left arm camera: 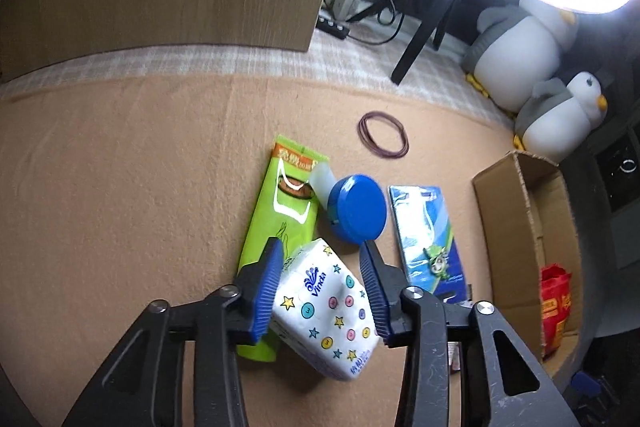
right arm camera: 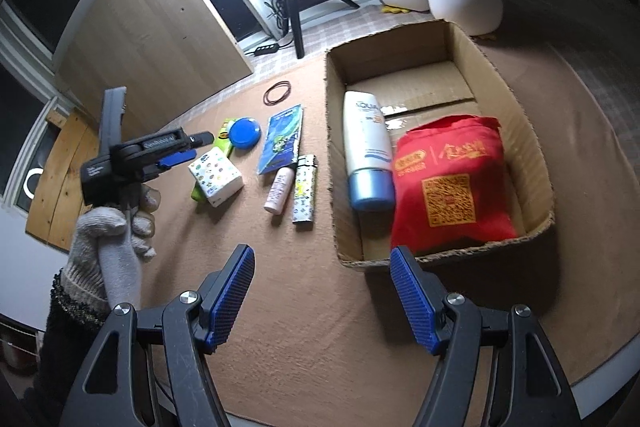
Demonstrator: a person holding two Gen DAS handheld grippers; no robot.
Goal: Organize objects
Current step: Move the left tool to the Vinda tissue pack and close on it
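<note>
Two hand-held grippers are in view. The left hand-held gripper (left arm camera: 320,291) stands with its blue ribbed pads apart, one on each side of the white rectangular tissue pack printed with stars and coloured dots (left arm camera: 326,311); whether the pads touch the pack cannot be told. The pack lies directly ahead of this gripper, between its fingers, its long axis running roughly along them, and it partly overlaps the green flat sachet (left arm camera: 276,211) near the middle of the tan felt-covered surface (left arm camera: 120,187). The right hand-held gripper (right arm camera: 322,291) is spread wide and holds nothing; it hangs over the near edge of the surface, close to the near wall of the brown cardboard box (right arm camera: 536,155). The left gripper is therefore judged the nearer one for the pack, and the box lies to its right.

Legible writing: "Vinda" on the tissue pack; "AQUA" on the white and blue tube (right arm camera: 366,151) inside the box. The red fabric bag (right arm camera: 450,183) beside the tube carries gold characters and a QR-type square, not readable.
</note>
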